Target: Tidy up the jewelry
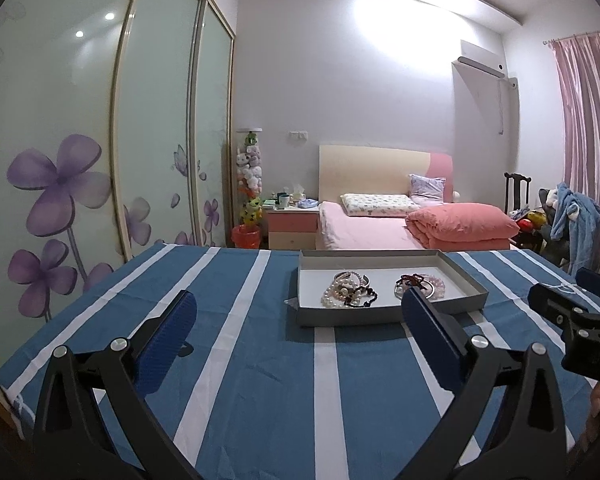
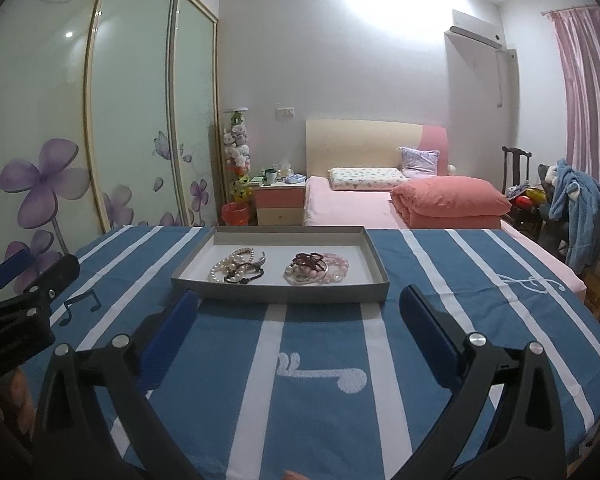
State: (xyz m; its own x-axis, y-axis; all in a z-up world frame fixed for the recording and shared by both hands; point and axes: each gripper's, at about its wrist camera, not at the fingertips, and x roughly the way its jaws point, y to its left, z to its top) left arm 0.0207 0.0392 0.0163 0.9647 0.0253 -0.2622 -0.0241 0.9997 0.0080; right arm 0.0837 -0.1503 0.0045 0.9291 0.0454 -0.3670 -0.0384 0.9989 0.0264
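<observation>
One shallow grey cardboard tray (image 2: 279,293) sits on the bench, which is draped in a blue cloth with white stripes (image 2: 320,400). Inside lie two heaps of jewelry: a pile of pearl and dark bead strands (image 2: 236,270) on the left, a pile of pink and maroon bead bracelets (image 2: 318,270) on the right, apart from each other. The left tongs (image 1: 300,320) and right tongs (image 2: 298,316) both gape wide, holding nothing, short of the tray. Behind stand a pink bed (image 2: 352,208) and a flowered sliding wardrobe (image 2: 132,120).
</observation>
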